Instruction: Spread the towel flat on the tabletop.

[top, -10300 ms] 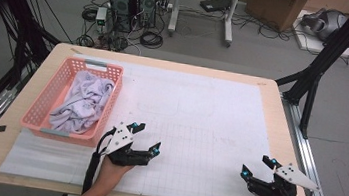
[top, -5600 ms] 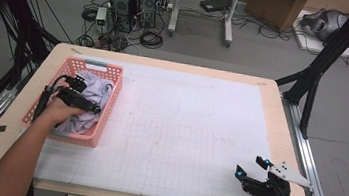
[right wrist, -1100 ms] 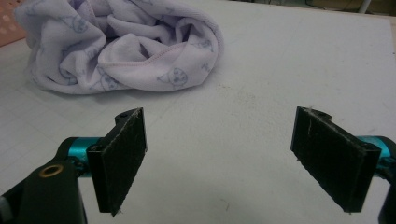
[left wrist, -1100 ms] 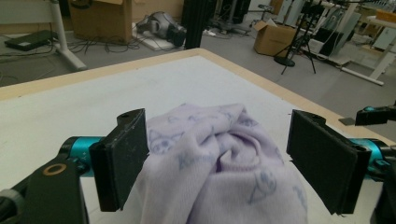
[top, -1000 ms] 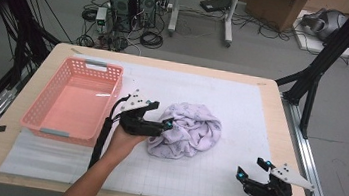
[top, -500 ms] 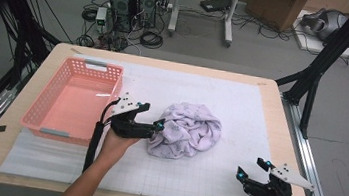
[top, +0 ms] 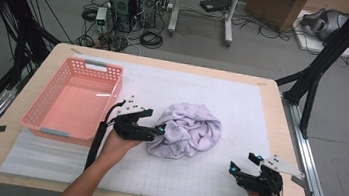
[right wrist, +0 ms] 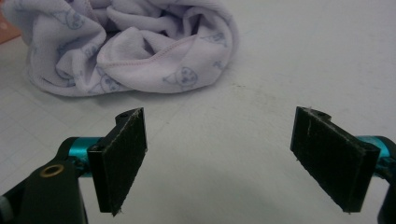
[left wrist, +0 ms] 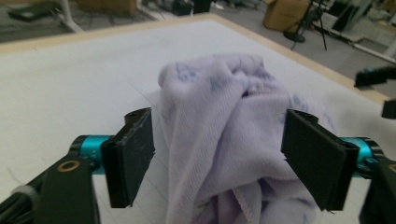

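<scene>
A: Where is the garment sitting right now?

B: It is lying bunched in a heap near the middle of the white mat, just right of the pink basket, which is standing empty at the left. The left gripper is working at the heap's left edge.

A: Is it pinching the cloth?

B: Not quite. In the left gripper view a tall fold is standing between the jaws, but both pads are standing clear of it. The jaws have just been closing a little, so I am judging that a grasp is starting.

A: And the other one?

B: The right gripper is waiting near the right front corner, well apart from the heap. Its jaws are spread wide over bare mat, with nothing between them.

A: So how should the left one be doing this?

B: It should be closing on a single hem or edge rather than a thick wad. That fold is looking several layers deep, and a grip on it would probably lift the whole bundle without opening it. Sliding the pads lower and further onto the cloth before closing would be helping against slipping.

A: Anything for the right one?

B: It is needing to come in toward the near right side of the heap, where a pink-stitched hem is showing, so the two can be pulling the garment flat.
</scene>
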A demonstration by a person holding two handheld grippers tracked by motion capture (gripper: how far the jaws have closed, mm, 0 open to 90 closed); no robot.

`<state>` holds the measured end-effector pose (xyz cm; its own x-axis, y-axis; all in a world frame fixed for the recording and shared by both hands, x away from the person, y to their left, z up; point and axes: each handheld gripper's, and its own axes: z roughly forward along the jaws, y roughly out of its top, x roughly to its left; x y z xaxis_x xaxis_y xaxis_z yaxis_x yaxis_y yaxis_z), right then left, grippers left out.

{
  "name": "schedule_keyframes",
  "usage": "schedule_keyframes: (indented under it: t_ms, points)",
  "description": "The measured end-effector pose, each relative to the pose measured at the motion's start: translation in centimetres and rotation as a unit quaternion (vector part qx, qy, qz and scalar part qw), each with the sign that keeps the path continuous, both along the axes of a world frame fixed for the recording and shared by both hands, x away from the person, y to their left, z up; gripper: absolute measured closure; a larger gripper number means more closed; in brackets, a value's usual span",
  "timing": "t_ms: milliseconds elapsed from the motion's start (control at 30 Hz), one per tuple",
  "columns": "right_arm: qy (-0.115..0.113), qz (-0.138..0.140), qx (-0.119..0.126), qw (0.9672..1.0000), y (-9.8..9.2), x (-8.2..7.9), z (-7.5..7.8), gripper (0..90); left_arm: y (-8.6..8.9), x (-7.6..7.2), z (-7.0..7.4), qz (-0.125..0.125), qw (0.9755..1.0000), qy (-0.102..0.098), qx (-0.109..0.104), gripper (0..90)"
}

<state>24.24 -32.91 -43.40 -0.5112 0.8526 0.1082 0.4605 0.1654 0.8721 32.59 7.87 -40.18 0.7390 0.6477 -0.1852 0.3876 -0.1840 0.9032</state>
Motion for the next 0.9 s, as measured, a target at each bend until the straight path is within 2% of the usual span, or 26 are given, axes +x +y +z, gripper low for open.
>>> schedule_keyframes:
  t_ms: [67, 100, 133, 167, 200, 233, 267, 300, 333, 367, 400, 433, 467, 500, 533, 667, 800, 900]
  points:
    - [0.011, 0.014, -0.006, 0.9998, 1.0, 1.0, -0.1, 20.8, -0.3, 0.1, -0.7, -0.016, 0.9997, 0.016, 0.01, 30.9]
    - [0.015, 0.02, -0.01, 0.9996, 1.5, 1.6, -0.2, 22.2, -0.4, 0.1, -1.0, -0.02, 0.9994, 0.023, 0.016, 32.3]
    - [0.032, 0.025, -0.01, 0.9991, 2.6, 2.9, -0.4, 24.1, -0.5, 0.1, -1.3, -0.022, 0.9991, 0.032, 0.02, 32.4]
    - [0.032, 0.025, -0.01, 0.9991, 2.6, 2.9, -0.4, 24.1, -0.7, 0.2, -1.6, -0.024, 0.9987, 0.039, 0.024, 32.4]
    - [0.044, 0.026, -0.009, 0.9987, 3.2, 3.6, -0.5, 25.4, -0.9, 0.3, -1.9, -0.024, 0.9983, 0.045, 0.029, 32.7]
    - [0.053, 0.027, -0.006, 0.9982, 3.8, 4.4, -0.7, 26.7, -1.1, 0.3, -2.2, -0.028, 0.9977, 0.049, 0.038, 33.8]
    - [0.075, 0.03, -0.008, 0.9967, 5.3, 5.8, -0.8, 28.8, -1.3, 0.4, -2.3, -0.031, 0.9973, 0.051, 0.044, 40.1]
    - [0.075, 0.03, -0.008, 0.9967, 5.3, 5.8, -0.8, 28.8, -1.4, 0.4, -2.5, -0.031, 0.9971, 0.052, 0.046, 40.1]
    - [0.083, 0.033, -0.009, 0.996, 6.1, 6.3, -0.8, 31.0, -1.5, 0.5, -2.6, -0.032, 0.9972, 0.051, 0.046, 44.2]
    - [0.09, 0.043, -0.029, 0.9946, 7.5, 7.1, -0.9, 40.4, -1.6, 0.5, -2.6, -0.034, 0.9971, 0.048, 0.048, 59.0]
    - [0.09, 0.043, -0.029, 0.9946, 7.5, 7.1, -0.9, 40.4, -1.6, 0.5, -2.7, -0.034, 0.997, 0.041, 0.056, 59.0]
    - [0.096, 0.045, -0.051, 0.9931, 8.1, 7.4, -0.9, 52.2, -1.5, 0.5, -2.6, -0.034, 0.997, 0.036, 0.06, 64.7]
    - [0.097, 0.047, -0.073, 0.9915, 8.5, 7.6, -0.9, 67.9, -1.4, 0.4, -2.5, -0.031, 0.9972, 0.032, 0.061, 70.2]
    - [0.088, 0.044, -0.09, 0.9911, 8.6, 7.5, -0.8, 78.4, -1.2, 0.4, -2.3, -0.027, 0.9973, 0.028, 0.063, 72.1]
    - [0.086, 0.048, -0.087, 0.9913, 8.3, 7.4, -0.6, 83.8, -0.9, 0.4, -2.1, -0.023, 0.9976, 0.024, 0.061, 73.3]
    - [0.071, 0.031, -0.081, 0.9937, 5.9, 6.1, 0.1, 86.3, 0.1, 0.4, -1.4, -0.002, 0.9986, 0.007, 0.052, 74.6]
    - [0.054, -0.002, -0.077, 0.9956, 1.8, 3.6, 1.2, 86.3, 0.7, 0.5, -0.7, 0.02, 0.999, -0.008, 0.039, 76.1]
    - [0.049, -0.024, -0.077, 0.9956, -1.1, 1.6, 2.0, 86.3, 0.9, 0.7, -0.2, 0.027, 0.9989, -0.017, 0.034, 76.4]
